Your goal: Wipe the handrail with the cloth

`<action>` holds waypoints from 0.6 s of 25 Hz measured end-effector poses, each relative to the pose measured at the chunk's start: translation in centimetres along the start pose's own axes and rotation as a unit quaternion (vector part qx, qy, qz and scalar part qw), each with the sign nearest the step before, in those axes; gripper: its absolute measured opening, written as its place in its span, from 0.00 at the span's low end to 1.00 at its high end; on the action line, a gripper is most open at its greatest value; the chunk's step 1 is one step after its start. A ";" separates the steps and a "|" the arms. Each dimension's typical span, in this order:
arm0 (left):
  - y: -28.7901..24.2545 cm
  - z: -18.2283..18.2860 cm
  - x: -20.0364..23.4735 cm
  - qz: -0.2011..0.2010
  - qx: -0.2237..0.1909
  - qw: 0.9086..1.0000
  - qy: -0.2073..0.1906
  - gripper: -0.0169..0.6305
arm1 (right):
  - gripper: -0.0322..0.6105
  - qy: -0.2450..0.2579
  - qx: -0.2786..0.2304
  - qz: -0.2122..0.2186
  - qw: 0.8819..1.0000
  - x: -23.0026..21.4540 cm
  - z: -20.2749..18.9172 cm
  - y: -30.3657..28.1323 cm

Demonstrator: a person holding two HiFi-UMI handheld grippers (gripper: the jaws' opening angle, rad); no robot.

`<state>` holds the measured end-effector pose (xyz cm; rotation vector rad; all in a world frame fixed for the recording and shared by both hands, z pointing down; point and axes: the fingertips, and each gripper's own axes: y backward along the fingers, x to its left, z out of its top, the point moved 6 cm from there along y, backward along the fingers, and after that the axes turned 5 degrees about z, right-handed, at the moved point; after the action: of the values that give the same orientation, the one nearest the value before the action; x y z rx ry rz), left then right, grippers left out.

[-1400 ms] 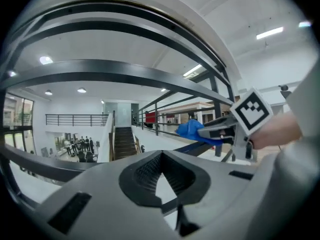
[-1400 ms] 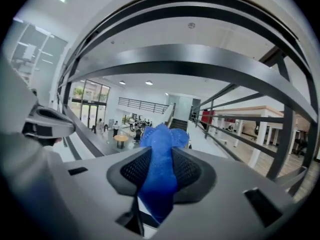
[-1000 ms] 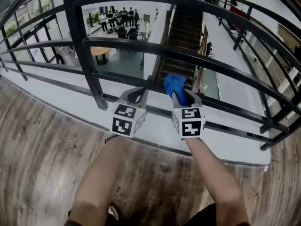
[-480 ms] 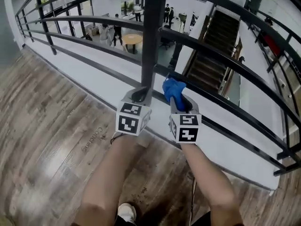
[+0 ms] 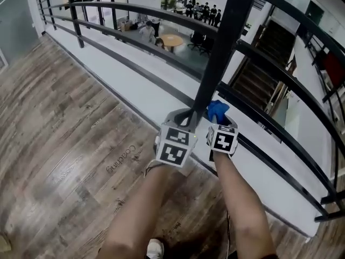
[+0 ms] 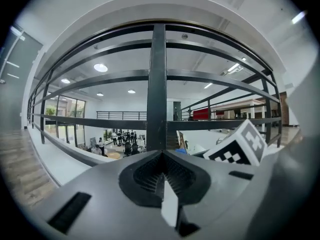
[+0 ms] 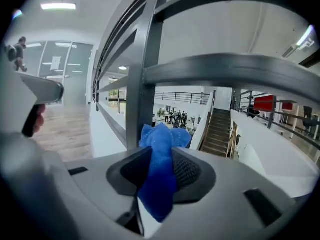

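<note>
1. Left tongs (image 5: 185, 114) are pressed together with nothing between them. The left gripper view shows it clearly, with the two tips (image 6: 161, 159) meeting in a closed seam. They're aimed right at the black upright post (image 6: 157, 84) of the railing, close to its base.
2. Right tongs (image 5: 218, 118) are pinching the blue cloth (image 5: 217, 110). In the right gripper view, the cloth (image 7: 159, 176) is bunched between the tips (image 7: 160, 159) and a tuft pokes out the front.
3. From the head view, the cloth sits just right of the post (image 5: 220, 53), low down by the bottom rails. It looks like it's right up against a bar, but I honestly can't tell if it's touching.
4. The two tongs are side by side, nearly touching, one on each side of the post. The right one's marker cube (image 6: 240, 146) shows up in the left gripper view.
5. A thick rail of the handrail (image 7: 225, 71) runs across just above the cloth in the right gripper view.
6. The person is standing on a wood floor (image 5: 64, 134), with a white ledge (image 5: 135, 85) under the railing.
7. On the lower level past the bars there's a group of people (image 5: 205, 11), a round table (image 5: 171, 38) and a dark staircase (image 5: 259, 74).
</note>
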<state>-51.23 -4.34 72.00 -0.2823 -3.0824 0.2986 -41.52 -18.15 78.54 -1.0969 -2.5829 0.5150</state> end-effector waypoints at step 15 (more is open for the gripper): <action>-2.5 -1.3 -1.9 0.003 0.007 1.000 -0.002 0.02 | 0.25 0.012 0.050 -0.014 0.999 -1.6 -1.5 -2.9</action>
<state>-49.74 -6.86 73.73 -0.2922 -3.0819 0.3217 -41.66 -20.82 80.96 -1.0264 -2.5182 0.6124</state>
